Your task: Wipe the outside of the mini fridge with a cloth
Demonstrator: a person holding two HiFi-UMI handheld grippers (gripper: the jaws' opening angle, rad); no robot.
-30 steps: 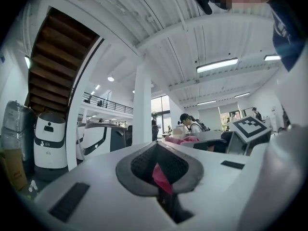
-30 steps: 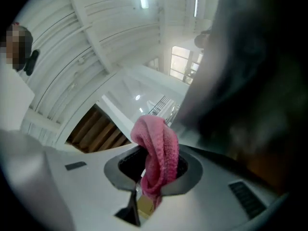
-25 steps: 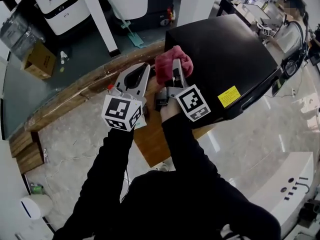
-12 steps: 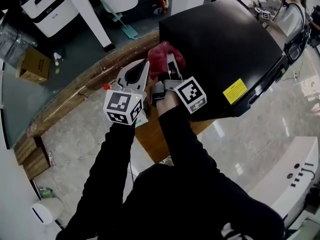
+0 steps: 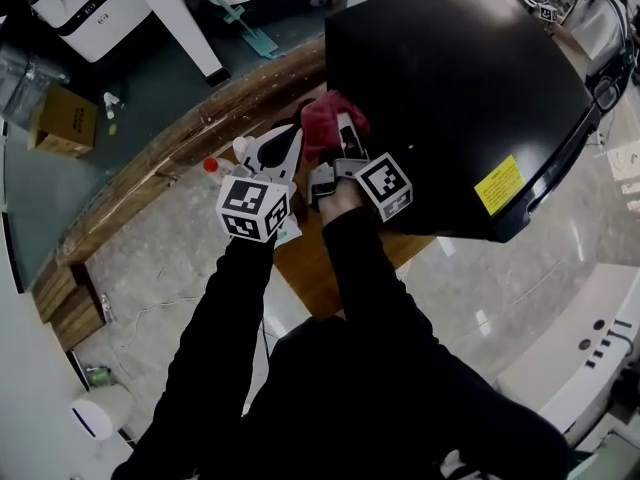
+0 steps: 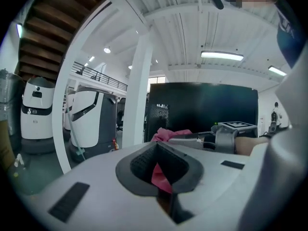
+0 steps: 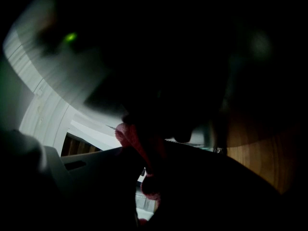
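The black mini fridge stands on a wooden counter at the upper right of the head view. My right gripper is shut on a bunched pink-red cloth, which lies against the fridge's left side. In the right gripper view the cloth hangs as a strip between dark jaws. My left gripper sits just left of it, tips touching the cloth. In the left gripper view its jaws are together with a pink strip between the pads. The fridge is ahead.
White floor machines and a white pillar stand beyond the counter. A cardboard box sits on the floor at the left. A small red-capped item lies on the counter. A person stands behind the fridge.
Both grippers and the cloth have slid a little along the fridge's left side toward me. The head view has tipped, so more of the fridge top shows.
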